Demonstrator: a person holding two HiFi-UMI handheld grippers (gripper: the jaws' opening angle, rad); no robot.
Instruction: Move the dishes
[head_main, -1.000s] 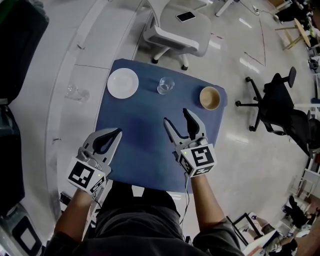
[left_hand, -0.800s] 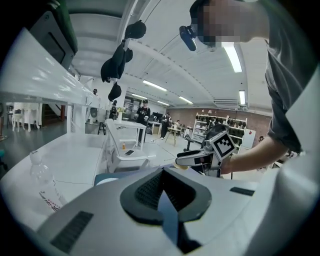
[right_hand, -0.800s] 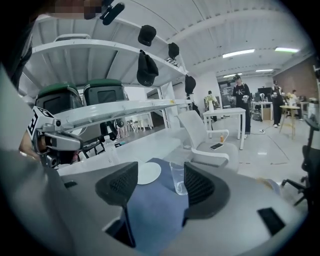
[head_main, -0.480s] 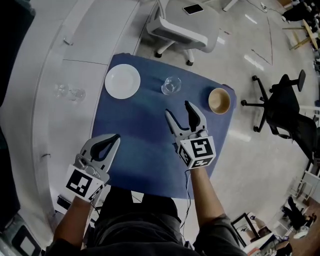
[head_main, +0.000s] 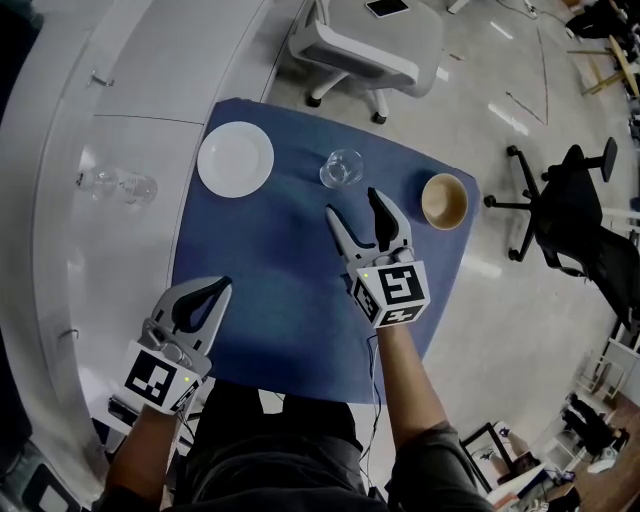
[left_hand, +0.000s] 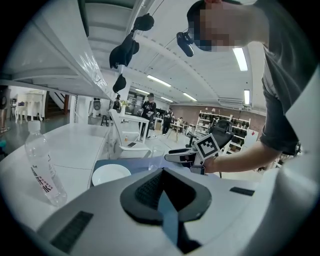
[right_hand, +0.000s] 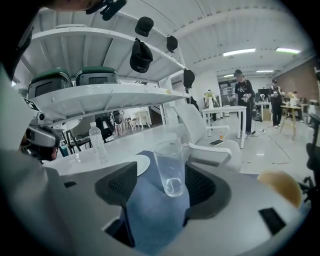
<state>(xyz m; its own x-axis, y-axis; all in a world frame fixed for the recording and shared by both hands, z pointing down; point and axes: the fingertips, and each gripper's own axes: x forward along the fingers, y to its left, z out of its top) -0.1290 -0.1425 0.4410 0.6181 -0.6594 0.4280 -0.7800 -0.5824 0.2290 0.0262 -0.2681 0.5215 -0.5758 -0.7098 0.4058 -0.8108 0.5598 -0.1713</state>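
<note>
Your right gripper (head_main: 352, 203), fingers (right_hand: 117, 187) apart before the glass (head_main: 341, 167); your left gripper (head_main: 221, 285), fingers together; bottle (left_hand: 44, 170) label illegible.

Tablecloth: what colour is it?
The tablecloth is dark blue, seen best in the head view.

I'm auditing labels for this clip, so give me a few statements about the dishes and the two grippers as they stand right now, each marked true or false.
1. The right gripper is clamped on the glass. False: its jaws stand apart, and the glass stands upright beyond their tips, ungripped.
2. The white plate lies at the far left corner of the blue mat. True.
3. The left gripper has its jaws together with nothing between them. True.
4. The tan bowl sits between the plate and the glass. False: it sits near the mat's right edge, to the right of the glass.
5. A plastic bottle lies on the white counter, off the mat. True.
</note>
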